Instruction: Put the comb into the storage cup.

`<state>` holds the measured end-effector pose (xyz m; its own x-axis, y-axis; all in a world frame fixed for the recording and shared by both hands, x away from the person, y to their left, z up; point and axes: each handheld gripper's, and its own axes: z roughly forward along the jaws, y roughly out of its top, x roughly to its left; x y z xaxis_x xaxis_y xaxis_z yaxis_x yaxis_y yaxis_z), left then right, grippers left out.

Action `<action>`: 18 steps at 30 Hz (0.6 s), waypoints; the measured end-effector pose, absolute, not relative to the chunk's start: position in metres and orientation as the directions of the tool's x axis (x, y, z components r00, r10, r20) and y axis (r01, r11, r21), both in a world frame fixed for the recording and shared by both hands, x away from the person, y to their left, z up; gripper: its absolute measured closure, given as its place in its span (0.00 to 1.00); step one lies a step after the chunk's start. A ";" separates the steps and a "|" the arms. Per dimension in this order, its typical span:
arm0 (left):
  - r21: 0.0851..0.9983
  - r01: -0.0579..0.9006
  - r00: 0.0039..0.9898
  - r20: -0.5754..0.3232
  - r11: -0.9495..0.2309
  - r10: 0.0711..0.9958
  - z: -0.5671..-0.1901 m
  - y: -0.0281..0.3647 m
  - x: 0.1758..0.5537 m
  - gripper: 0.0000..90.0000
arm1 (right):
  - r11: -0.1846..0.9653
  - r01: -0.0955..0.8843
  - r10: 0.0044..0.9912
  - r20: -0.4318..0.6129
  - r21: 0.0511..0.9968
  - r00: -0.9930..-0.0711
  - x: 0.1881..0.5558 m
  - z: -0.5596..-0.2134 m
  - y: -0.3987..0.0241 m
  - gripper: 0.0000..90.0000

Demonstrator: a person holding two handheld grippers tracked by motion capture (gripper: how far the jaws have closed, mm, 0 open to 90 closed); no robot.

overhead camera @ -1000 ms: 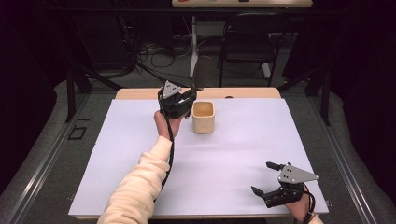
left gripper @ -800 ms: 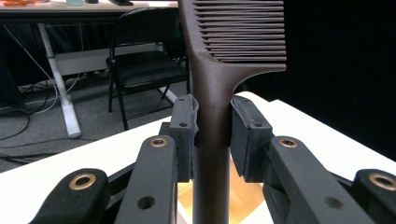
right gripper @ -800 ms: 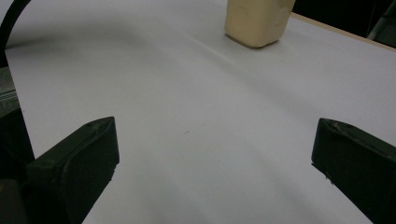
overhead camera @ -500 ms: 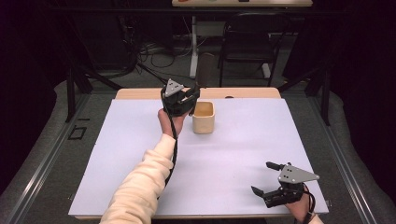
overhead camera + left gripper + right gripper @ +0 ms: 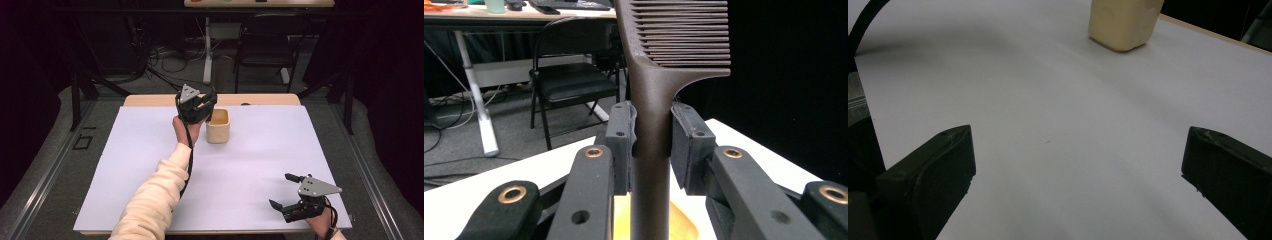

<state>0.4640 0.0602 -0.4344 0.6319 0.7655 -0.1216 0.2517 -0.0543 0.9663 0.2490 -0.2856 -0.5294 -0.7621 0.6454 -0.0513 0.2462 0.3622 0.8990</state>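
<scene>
A dark brown comb [image 5: 659,90] stands upright between the jaws of my left gripper [image 5: 651,145], which is shut on its handle, teeth at the top. In the high view that left gripper [image 5: 200,105] hovers beside and just over the left rim of a cream-coloured cup [image 5: 219,127] at the back of the table. The cup's yellow inside [image 5: 674,225] shows below the comb handle. My right gripper [image 5: 284,192] rests open near the front right corner, nothing between its jaws; the cup [image 5: 1123,22] stands far ahead of it.
A white sheet [image 5: 260,150] covers the wooden table. A black chair [image 5: 267,45] and desk legs with cables stand behind the table. Metal rails run along both sides on the floor.
The left gripper with the comb has shifted slightly over the cup's left rim. The right gripper has not moved.
</scene>
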 end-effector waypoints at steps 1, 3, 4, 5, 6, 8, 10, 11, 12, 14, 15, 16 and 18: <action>0.966 0.252 0.633 -0.123 -0.053 0.765 -0.435 0.059 0.464 0.80 | 0.362 0.246 0.646 -0.051 0.899 -0.762 0.249 -0.529 -0.286 0.01; 0.967 0.251 0.635 -0.124 -0.052 0.763 -0.436 0.058 0.465 0.80 | 0.362 0.245 0.645 -0.052 0.899 -0.762 0.249 -0.529 -0.286 0.01; 0.966 0.253 0.637 -0.130 -0.046 0.760 -0.436 0.057 0.465 0.80 | 0.362 0.245 0.645 -0.052 0.899 -0.762 0.249 -0.529 -0.286 0.01; 0.966 0.255 0.641 -0.134 -0.044 0.756 -0.437 0.057 0.466 0.80 | 0.362 0.245 0.645 -0.052 0.899 -0.762 0.249 -0.529 -0.286 0.01; 0.966 0.254 0.644 -0.135 -0.044 0.753 -0.437 0.056 0.466 0.80 | 0.362 0.246 0.646 -0.052 0.899 -0.762 0.249 -0.529 -0.286 0.01; 0.967 0.252 0.646 -0.136 -0.042 0.751 -0.438 0.055 0.467 0.80 | 0.363 0.246 0.646 -0.052 0.899 -0.762 0.249 -0.529 -0.286 0.01; 0.967 0.251 0.649 -0.139 -0.038 0.748 -0.439 0.055 0.467 0.80 | 0.363 0.245 0.645 -0.052 0.899 -0.762 0.249 -0.529 -0.286 0.01; 0.967 0.252 0.649 -0.140 -0.038 0.748 -0.439 0.054 0.467 0.80 | 0.361 0.247 0.646 -0.050 0.899 -0.762 0.249 -0.529 -0.286 0.01; 0.968 0.250 0.650 -0.142 -0.034 0.746 -0.440 0.054 0.467 0.80 | 0.361 0.247 0.646 -0.050 0.899 -0.762 0.249 -0.529 -0.286 0.01; 0.967 0.251 0.652 -0.142 -0.036 0.745 -0.440 0.054 0.468 0.80 | 0.361 0.247 0.646 -0.050 0.899 -0.762 0.249 -0.529 -0.286 0.01; 0.967 0.251 0.653 -0.142 -0.036 0.744 -0.441 0.054 0.468 0.80 | 0.362 0.247 0.646 -0.051 0.899 -0.762 0.249 -0.529 -0.286 0.01; 0.967 0.251 0.656 -0.145 -0.034 0.741 -0.441 0.054 0.468 0.80 | 0.361 0.249 0.646 -0.049 0.899 -0.761 0.249 -0.529 -0.286 0.01; 0.968 0.250 0.657 -0.148 -0.028 0.739 -0.442 0.054 0.468 0.80 | 0.361 0.249 0.647 -0.049 0.899 -0.761 0.249 -0.529 -0.286 0.01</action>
<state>0.4684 0.0540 -0.4418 0.6573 0.7388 -0.1485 0.2504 -0.0282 0.9677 0.2487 -0.2857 -0.5294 -0.7612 0.6466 -0.0490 0.2488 0.3609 0.8988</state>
